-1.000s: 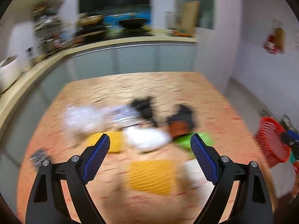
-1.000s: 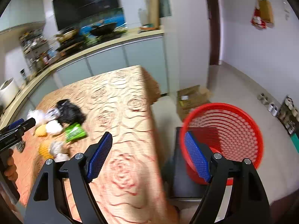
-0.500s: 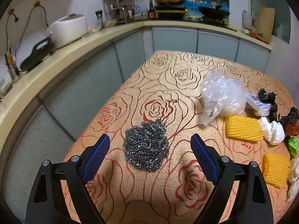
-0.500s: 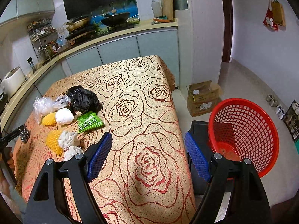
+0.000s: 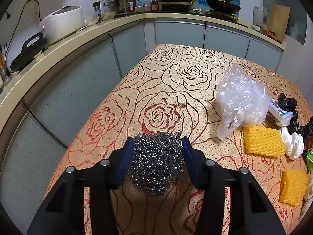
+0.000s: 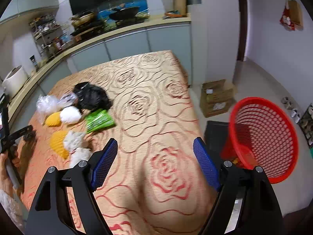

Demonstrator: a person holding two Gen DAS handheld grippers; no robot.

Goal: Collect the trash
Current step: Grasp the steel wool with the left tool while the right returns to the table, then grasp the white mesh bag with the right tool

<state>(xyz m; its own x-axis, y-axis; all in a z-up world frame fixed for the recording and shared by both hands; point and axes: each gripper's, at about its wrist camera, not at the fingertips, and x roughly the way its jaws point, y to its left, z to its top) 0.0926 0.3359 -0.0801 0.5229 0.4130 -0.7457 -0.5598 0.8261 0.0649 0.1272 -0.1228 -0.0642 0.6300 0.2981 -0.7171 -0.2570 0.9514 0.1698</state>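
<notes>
My left gripper is shut on a steel wool scourer at the near left corner of the rose-patterned table. More trash lies to its right: a clear plastic bag, two yellow foam nets, white tissue and black bags. My right gripper is open and empty above the table's right part. In its view I see the black bag, a green packet, and the red basket beside the table on a dark stool.
A kitchen counter with a rice cooker and stove runs along the left and back. A cardboard box sits on the floor behind the basket. The left gripper also shows at the left edge of the right wrist view.
My left gripper moved forward over the steel wool and closed on it. My right gripper shifted slightly over the table, still open.
</notes>
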